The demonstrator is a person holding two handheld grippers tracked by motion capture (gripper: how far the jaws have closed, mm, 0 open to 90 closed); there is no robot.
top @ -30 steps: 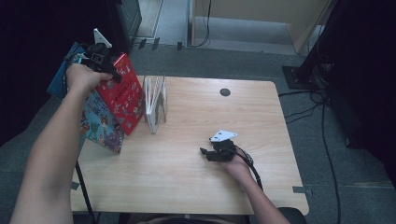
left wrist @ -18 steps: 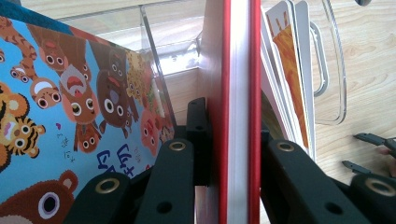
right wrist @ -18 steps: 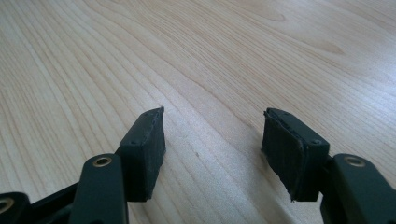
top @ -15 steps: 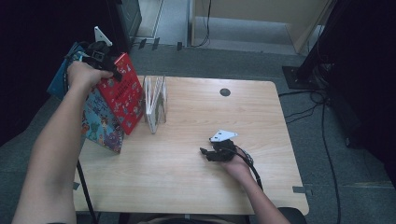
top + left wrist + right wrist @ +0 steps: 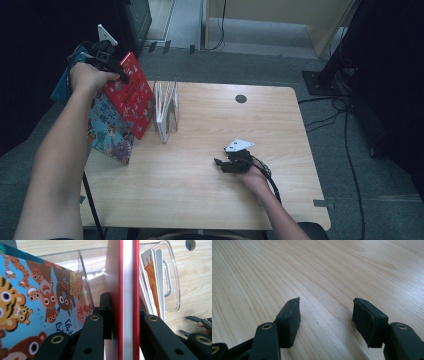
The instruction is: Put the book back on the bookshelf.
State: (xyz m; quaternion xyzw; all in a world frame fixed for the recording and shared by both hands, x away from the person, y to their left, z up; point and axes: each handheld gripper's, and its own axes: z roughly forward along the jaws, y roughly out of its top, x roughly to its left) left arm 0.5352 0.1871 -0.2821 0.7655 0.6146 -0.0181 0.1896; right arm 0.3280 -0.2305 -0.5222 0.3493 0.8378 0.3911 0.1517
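A person's left hand holds my left gripper (image 5: 117,75) above the table's left edge, shut on the top edge of a red picture book (image 5: 131,95). The left gripper view has that red book (image 5: 128,290) edge-on, white pages between red covers, with the pads of my left gripper (image 5: 126,312) pressed on both covers. A blue book with cartoon animals (image 5: 107,132) leans just left of it, its cover (image 5: 37,302) close beside the jaw. My right gripper (image 5: 219,164) rests low on the table's right half, open, and between its jaws (image 5: 325,315) is nothing but bare wood.
A clear acrylic book rack (image 5: 167,112) stands right of the red book with thin books (image 5: 152,282) in it. The wooden table (image 5: 200,195) has a small black round cap (image 5: 241,99) at the back. Cables lie on the floor at the right.
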